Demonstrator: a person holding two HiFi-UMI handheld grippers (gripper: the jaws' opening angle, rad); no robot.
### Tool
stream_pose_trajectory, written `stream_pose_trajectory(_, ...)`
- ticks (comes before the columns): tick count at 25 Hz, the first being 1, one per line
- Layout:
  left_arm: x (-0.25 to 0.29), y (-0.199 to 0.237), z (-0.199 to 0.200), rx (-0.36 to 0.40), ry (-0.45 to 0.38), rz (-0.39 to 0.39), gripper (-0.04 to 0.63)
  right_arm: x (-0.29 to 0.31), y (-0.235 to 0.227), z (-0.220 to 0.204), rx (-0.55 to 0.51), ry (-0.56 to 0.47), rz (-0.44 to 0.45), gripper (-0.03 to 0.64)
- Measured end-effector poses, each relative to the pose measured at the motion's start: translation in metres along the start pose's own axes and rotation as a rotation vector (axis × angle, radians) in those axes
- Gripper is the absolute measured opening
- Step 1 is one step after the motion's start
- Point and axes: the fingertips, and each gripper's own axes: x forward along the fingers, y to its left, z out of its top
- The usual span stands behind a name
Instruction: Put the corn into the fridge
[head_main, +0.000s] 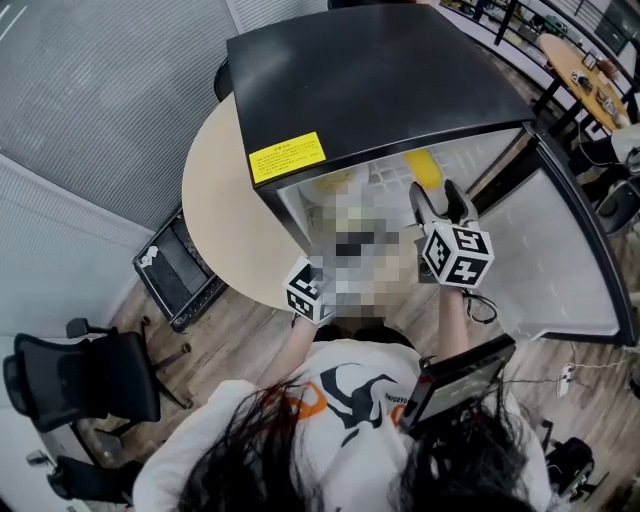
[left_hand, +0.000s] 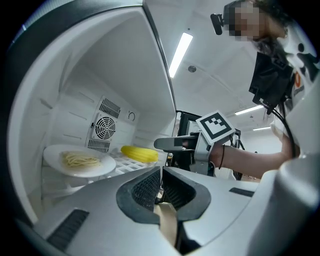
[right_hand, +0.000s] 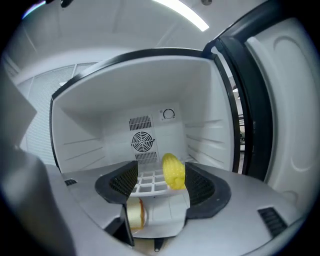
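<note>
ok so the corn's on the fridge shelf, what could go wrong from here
1. The corn lies on the wire shelf close beside one pad of the open right gripper; a careless pull-out could drag or roll it off the front.
2. The plate of noodles shares that shelf, so a bump might shift it.
3. The fridge door stands wide open.

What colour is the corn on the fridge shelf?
Yellow; the corn shows best in the right gripper view.

Open fridge on round table, corn inside (yellow), right gripper at the opening
</note>
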Motion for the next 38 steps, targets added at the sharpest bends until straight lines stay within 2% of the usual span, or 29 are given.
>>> stream_pose_trajectory(5,-0.008,-0.005,0.002,-0.004,-0.006,-0.024,0.012,-0.025,0.019,-0.009,0.08,-0.014,0.039,0.302)
stream_pose_trajectory(13,-0.028,-0.022,-0.001,0.007,0.003,-0.113,0.012,-0.061,0.048,-0.054,0.117,0.018,-0.01,0.298)
stream_pose_trajectory(17,-0.043,-0.035,-0.011,0.019,0.032,-0.179,0.012,-0.08,0.063,-0.061,0.141,-0.012,-0.045,0.236)
stream_pose_trajectory(22,-0.061,-0.049,-0.021,0.008,0.05,-0.232,0.012,-0.107,0.084,-0.069,0.154,-0.027,-0.075,0.216)
stream_pose_trajectory(26,-0.072,-0.062,-0.027,-0.004,0.051,-0.263,0.012,-0.128,0.091,-0.081,0.152,-0.018,-0.117,0.175)
stream_pose_trajectory(32,-0.082,-0.076,-0.031,-0.006,0.041,-0.281,0.012,-0.146,0.096,-0.088,0.137,-0.013,-0.143,0.139)
stream_pose_trajectory(38,-0.086,-0.08,-0.02,-0.002,0.006,-0.243,0.012,-0.156,0.102,-0.085,0.118,-0.013,-0.114,0.101)
